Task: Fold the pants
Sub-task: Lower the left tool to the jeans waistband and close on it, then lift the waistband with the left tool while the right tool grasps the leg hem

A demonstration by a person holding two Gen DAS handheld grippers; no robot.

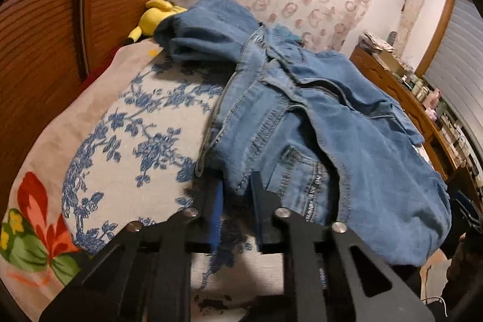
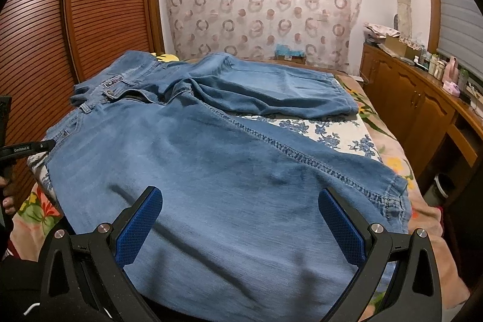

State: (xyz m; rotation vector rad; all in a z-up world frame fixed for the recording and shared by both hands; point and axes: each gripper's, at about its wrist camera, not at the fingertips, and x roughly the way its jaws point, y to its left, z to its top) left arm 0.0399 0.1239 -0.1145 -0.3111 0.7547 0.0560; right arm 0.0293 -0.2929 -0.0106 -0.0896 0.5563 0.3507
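A pair of light blue jeans (image 2: 211, 156) lies spread on the bed, waist to the left and one leg (image 2: 286, 86) angled toward the far right. In the left wrist view the jeans (image 1: 317, 116) are bunched up, and my left gripper (image 1: 237, 186) is shut on their near waist edge, with denim pinched between the narrow black fingers. That gripper's tip (image 2: 49, 144) also shows at the waist side in the right wrist view. My right gripper (image 2: 240, 193) hovers open over the near leg, its blue pads (image 2: 139, 225) wide apart and gripping nothing.
The bed carries a blue-flowered white cover (image 1: 120, 125) over a bright floral blanket (image 1: 36, 231). A yellow plush toy (image 1: 154, 17) lies at the far corner. A louvred wooden wardrobe (image 2: 45, 50) stands on the left. A cluttered wooden dresser (image 2: 422, 98) lines the right.
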